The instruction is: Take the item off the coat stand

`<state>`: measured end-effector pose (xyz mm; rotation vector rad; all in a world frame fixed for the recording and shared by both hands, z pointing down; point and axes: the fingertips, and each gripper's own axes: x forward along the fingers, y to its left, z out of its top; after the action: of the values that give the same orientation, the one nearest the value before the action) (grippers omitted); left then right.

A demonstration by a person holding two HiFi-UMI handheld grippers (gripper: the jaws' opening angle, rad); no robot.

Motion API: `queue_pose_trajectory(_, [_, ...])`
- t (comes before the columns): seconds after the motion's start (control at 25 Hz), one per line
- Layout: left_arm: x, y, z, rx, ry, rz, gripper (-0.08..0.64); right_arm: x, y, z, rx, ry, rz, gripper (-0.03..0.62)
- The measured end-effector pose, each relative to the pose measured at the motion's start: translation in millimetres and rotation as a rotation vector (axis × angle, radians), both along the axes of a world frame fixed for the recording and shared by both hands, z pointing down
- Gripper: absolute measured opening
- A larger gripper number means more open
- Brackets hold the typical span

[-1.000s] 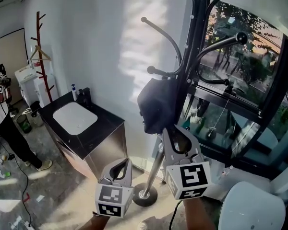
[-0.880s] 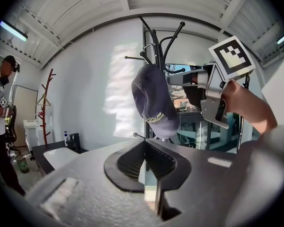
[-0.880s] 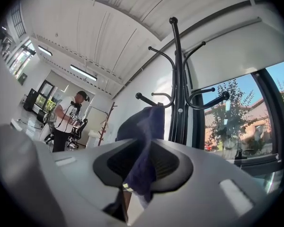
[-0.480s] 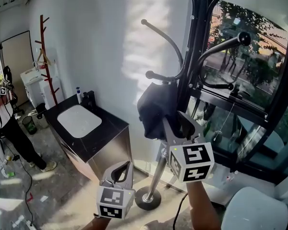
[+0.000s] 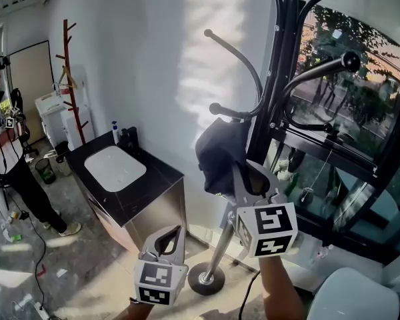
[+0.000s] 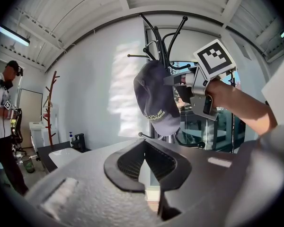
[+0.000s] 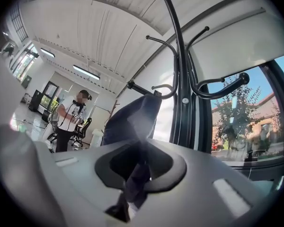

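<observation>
Wht wall (image 5: 140, 65), sink cab. (image 5: 155, 213), window (image 5: 350, 102)

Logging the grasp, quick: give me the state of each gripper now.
Left gripper: shut, empty.
Right gripper: jaws have just closed onto the dark cap, which hangs on the coat stand.

The dark navy fabric cap (image 5: 220, 155) carries small pale lettering near its edge. It hangs on the black metal coat stand (image 5: 280, 79). My left gripper (image 5: 172, 232) and right gripper (image 5: 248, 177) are grey, each with a white cube printed with black square markers. The right one's grey jaws have just been closing, with navy cloth between them. The white wall (image 5: 147, 59) shows paler sun patches. The black-topped desk (image 5: 161, 179) has a white rectangular basin (image 5: 115, 168). The wooden stand (image 5: 71, 79) is red-brown.
</observation>
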<state>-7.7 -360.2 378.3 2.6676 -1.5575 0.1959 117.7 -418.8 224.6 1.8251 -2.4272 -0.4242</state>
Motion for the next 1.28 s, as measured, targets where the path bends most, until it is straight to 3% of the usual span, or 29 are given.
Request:
queue_pose_trajectory(0.28, [-5,-2,-2,0.005,0.007,-0.018,0.005,-4,8,-16,0.065,-0.036,-0.018,0.035])
queue_pose_trajectory(0.8, [-35,2,-4,0.007,0.015,-0.057,0.005,-40,18,-42,0.157,-0.011,-0.061,0.035])
queue_pose_trajectory(1.28, [-63,15,-6,0.015,0.036,-0.103,0.005,-79,40,-21,0.124,-0.017,-0.118,0.035])
